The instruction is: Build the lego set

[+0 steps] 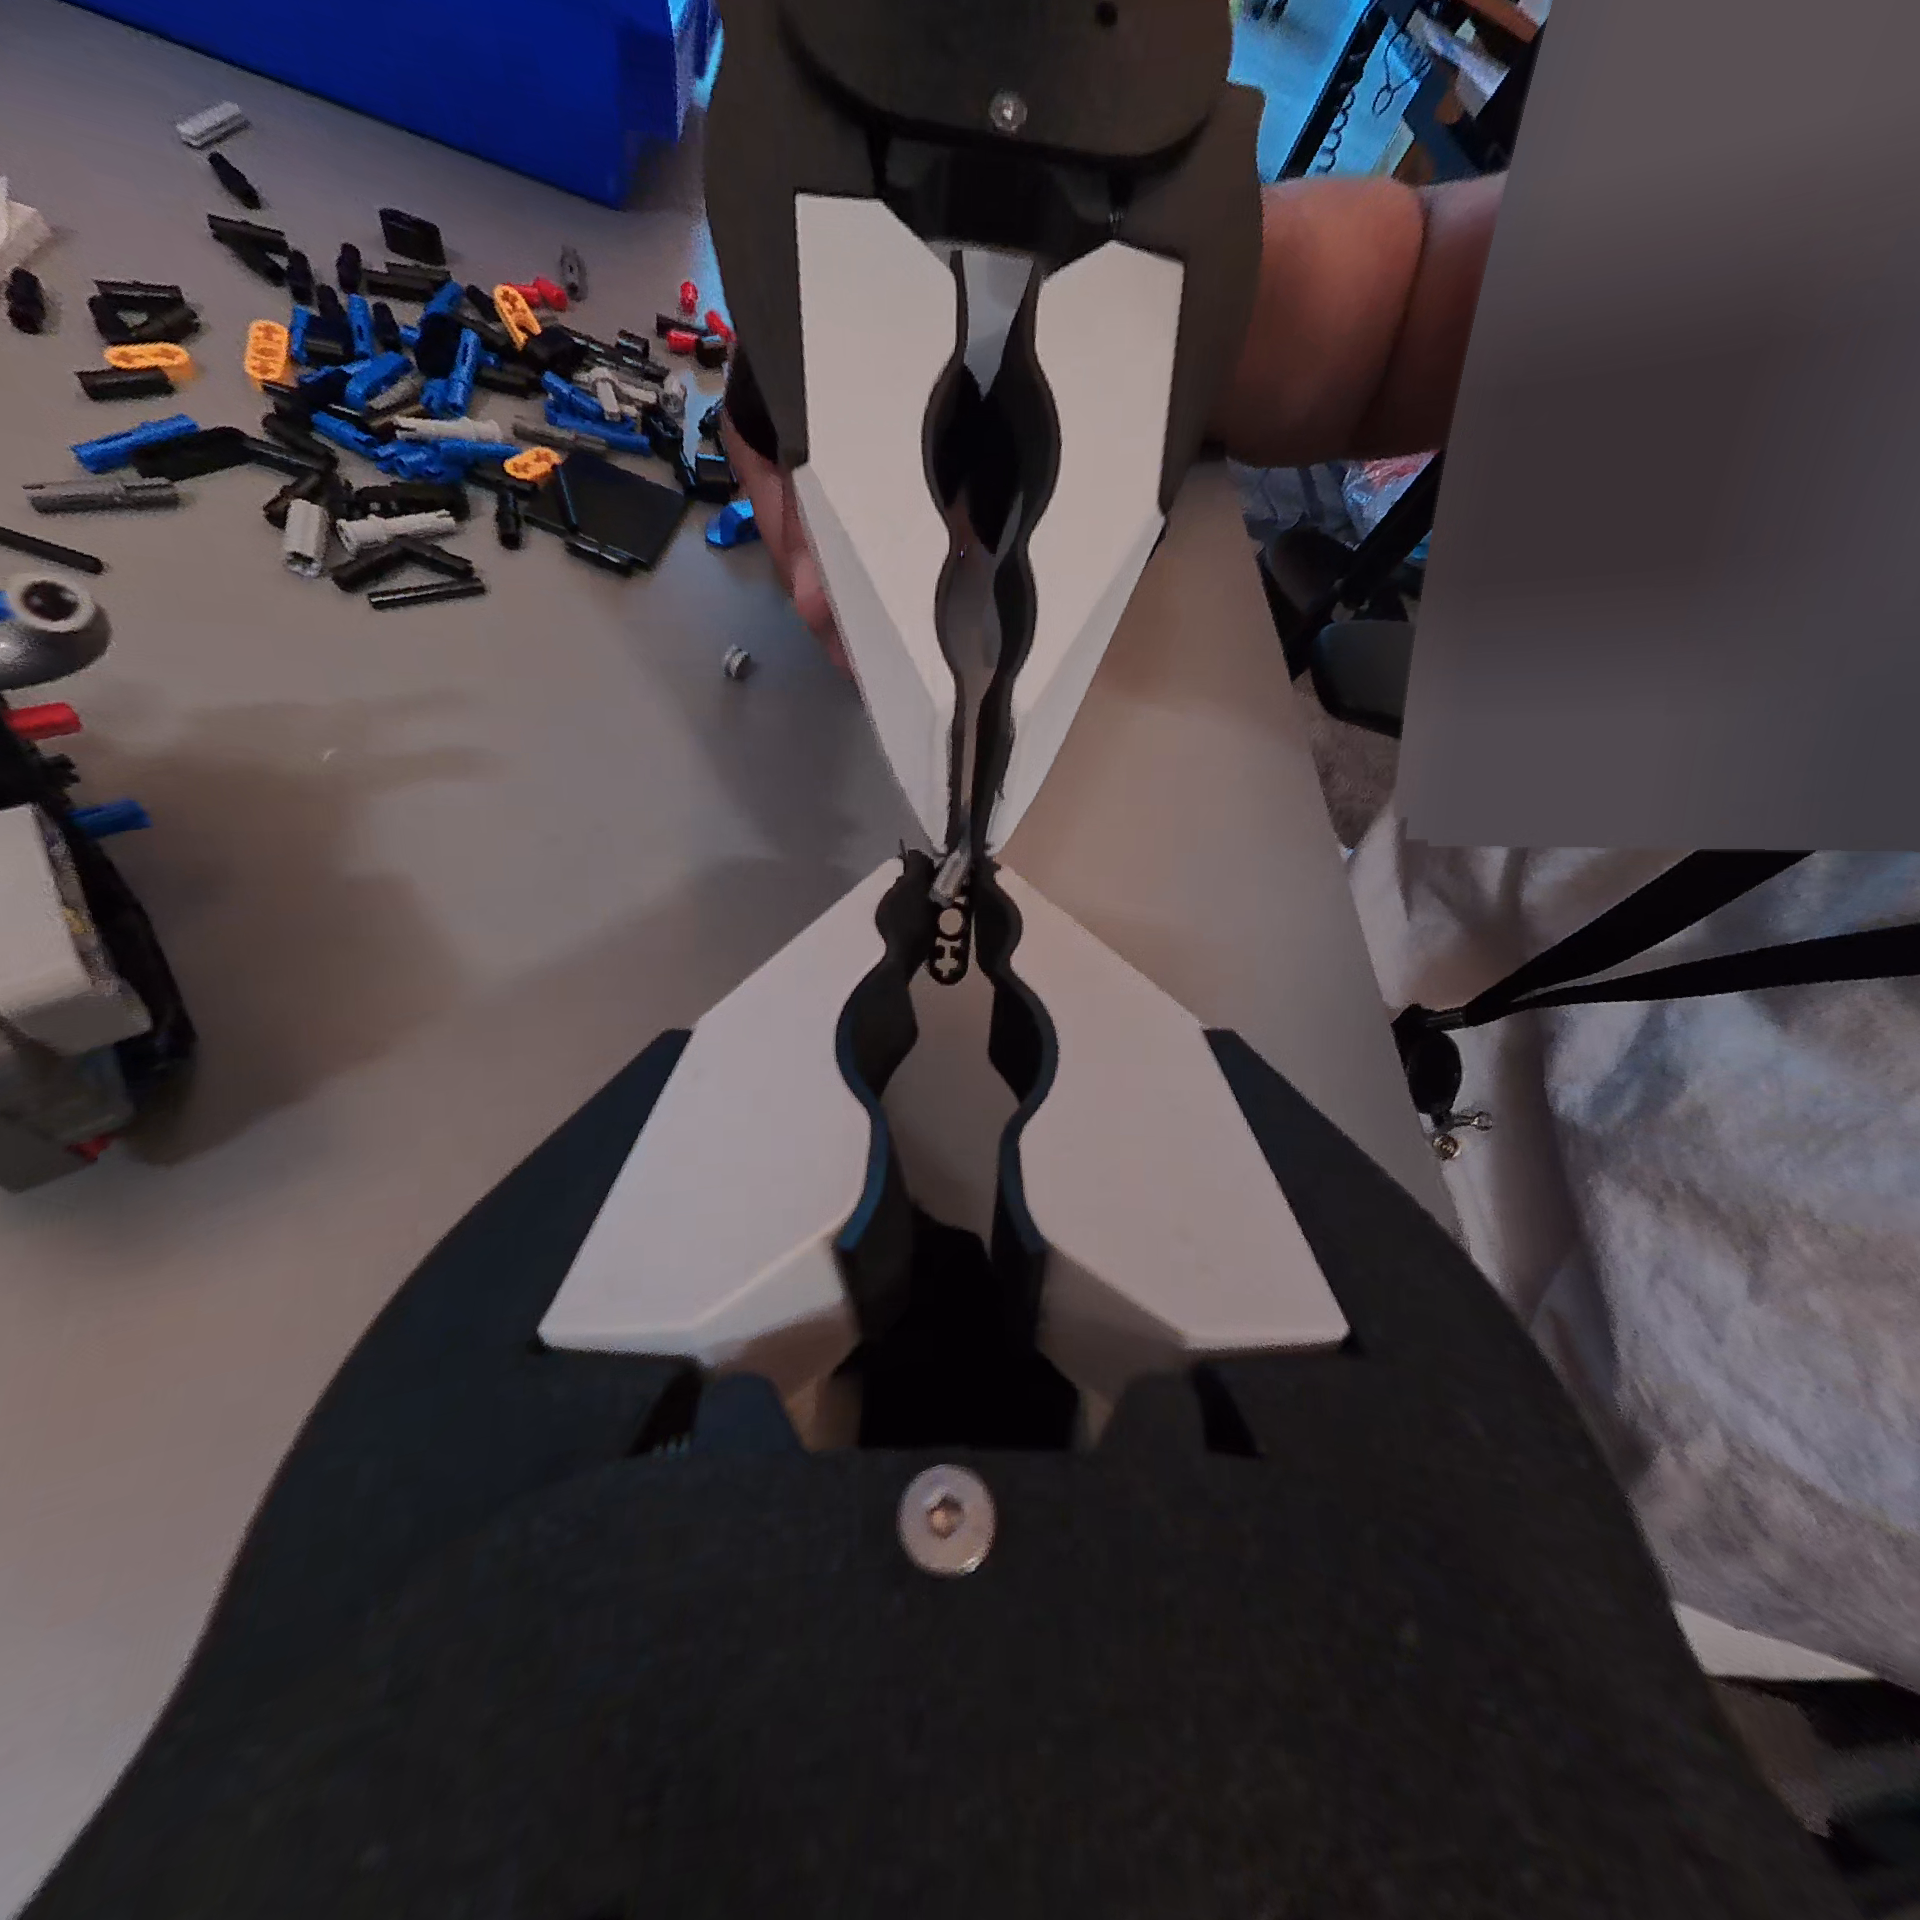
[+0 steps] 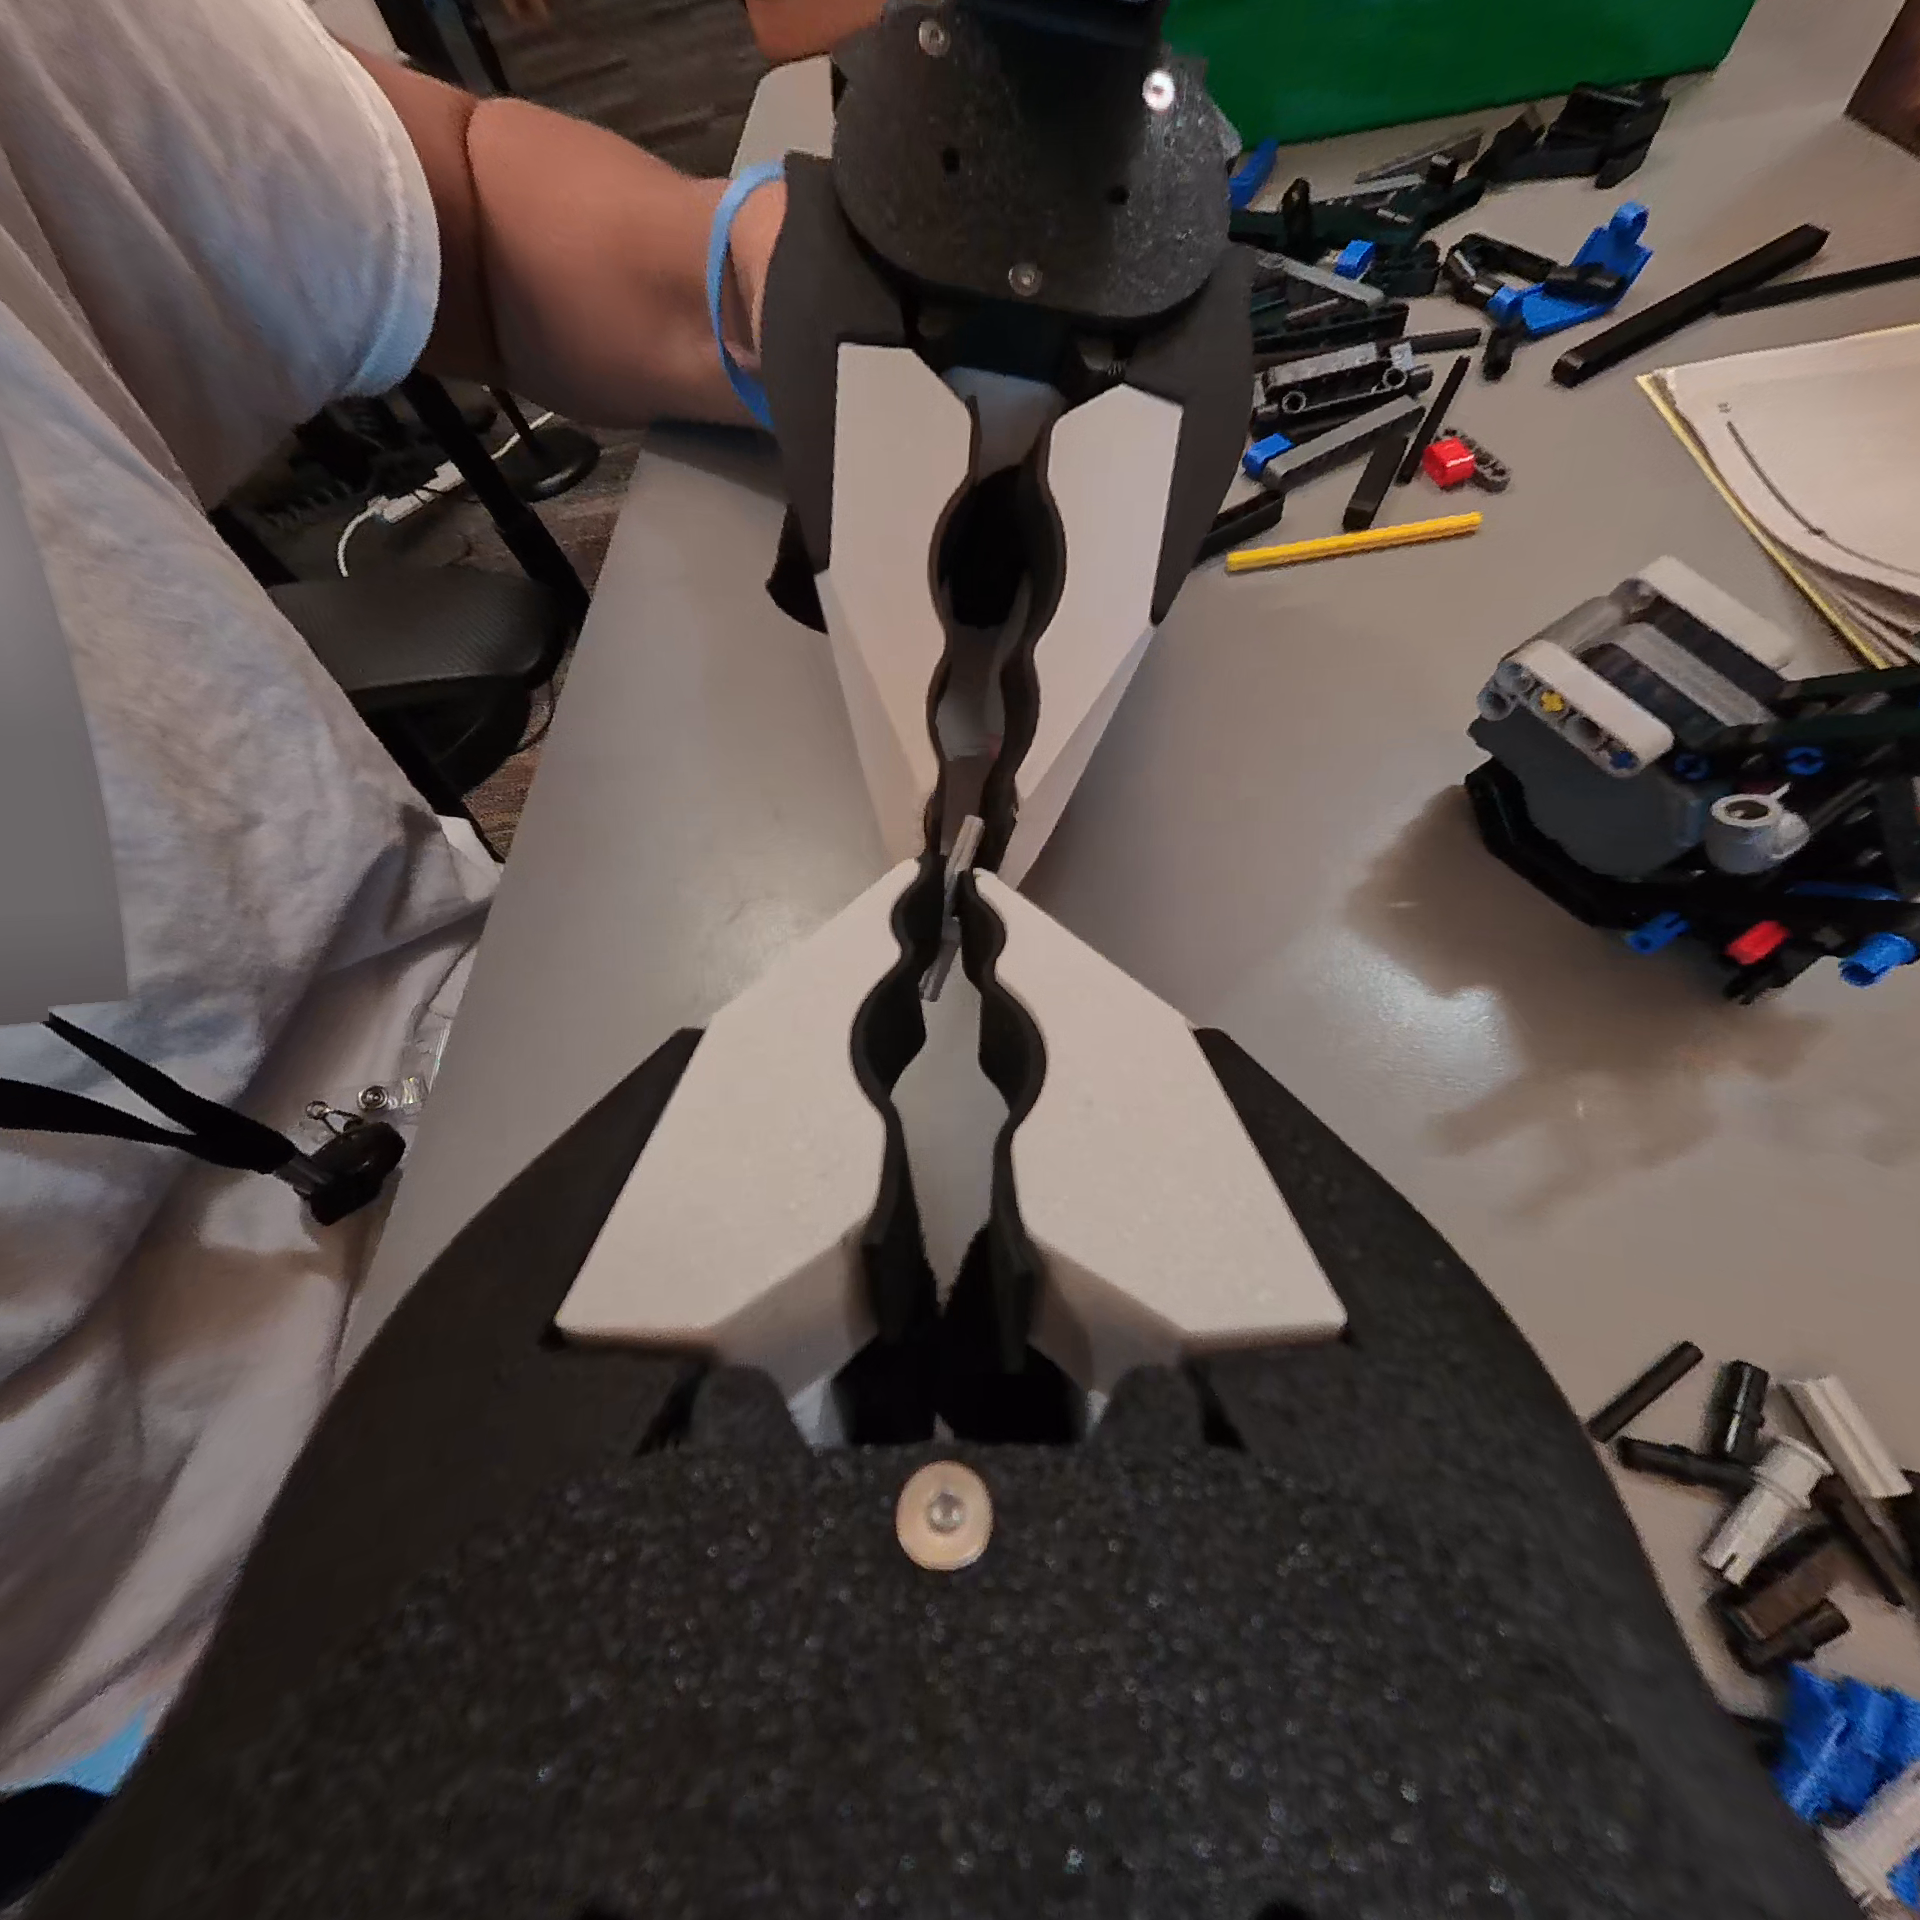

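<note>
My left tongs [image 1: 951, 914] are pinching a small black link [image 1: 950, 940] with holes along it, its long axis running along my fingers toward the opposite tongs. My right tongs [image 2: 951, 914] are pinching a thin light-grey axle [image 2: 954, 914], also lying almost along the fingers, slightly tilted. The two sets of tips meet nose to nose in the air above the table [image 1: 468, 831], near the edge where I sit. I judge the coming move to turn on that shared line: the axle's end sits right at the link's far hole, so the push should go straight along both tongs.

The left wrist view shows the link's face and holes plainly, with the axle's grey end just touching its top; the right wrist view shows the axle's length but the link only edge-on, barely readable. Whether the axle is already seated I cannot tell.

Farther out, the left view shows a heap of loose parts [image 1: 416, 395] toward the far left of the table; the right view shows the half-built model [image 2: 1704, 790] off to the right, well apart, and a paper booklet [image 2: 1818, 468] beyond it.
</note>
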